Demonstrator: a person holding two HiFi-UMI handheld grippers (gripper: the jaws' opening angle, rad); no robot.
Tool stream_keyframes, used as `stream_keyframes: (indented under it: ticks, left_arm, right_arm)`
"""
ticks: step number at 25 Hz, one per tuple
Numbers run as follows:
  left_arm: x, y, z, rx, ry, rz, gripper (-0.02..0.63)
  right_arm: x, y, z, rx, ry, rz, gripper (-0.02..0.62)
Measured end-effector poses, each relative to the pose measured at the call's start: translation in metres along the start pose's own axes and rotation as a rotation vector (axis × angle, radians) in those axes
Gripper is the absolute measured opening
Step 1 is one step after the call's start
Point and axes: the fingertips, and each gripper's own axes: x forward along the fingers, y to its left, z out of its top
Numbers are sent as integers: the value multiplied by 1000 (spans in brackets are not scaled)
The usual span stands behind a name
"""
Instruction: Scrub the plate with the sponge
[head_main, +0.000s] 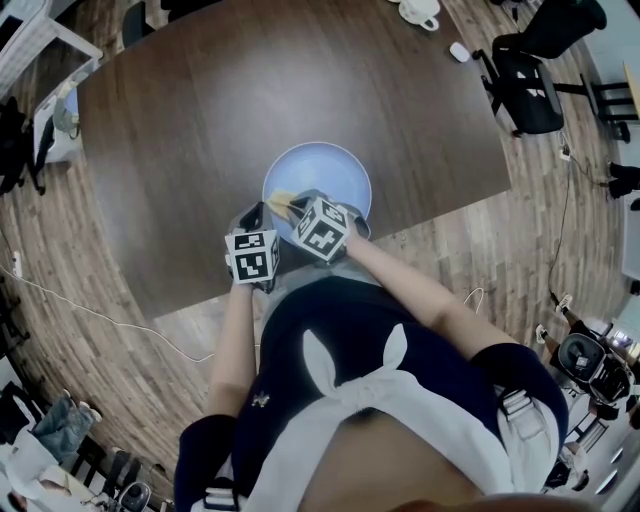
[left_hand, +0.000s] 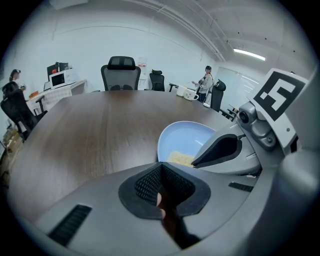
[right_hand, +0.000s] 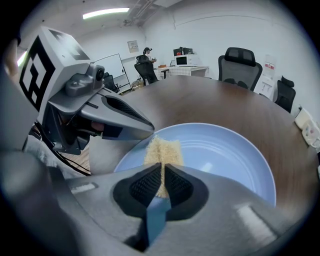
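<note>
Plate (head_main: 335, 168), pale blue, round and shallow with a glossy surface, sits on the dark wood-grain counter (head_main: 220, 100), close to the edge by the person. Inside the plate, at its near rim, is a coarse yellow sponge (right_hand: 162, 147) with a blue backing, clamped between the ribbed black pads of the right tool (right_hand: 162, 172). The left tool (left_hand: 161, 176), jaws drawn together, has its tips at the plate's near rim, just beside the sponge. Each tool carries a cube of black-and-white square markers.
</note>
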Motion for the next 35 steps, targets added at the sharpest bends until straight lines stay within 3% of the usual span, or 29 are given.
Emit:
stream_keyframes:
  ticks: [13,35]
  left_arm:
    - [-3,-2,1,-6,-7,17,6]
    - [-10,-6,-1,-4,-22,39,6]
  right_arm:
    - [-5,18,-13,-17,19,25,20]
    - [-19,42,-39,51,51,58,20]
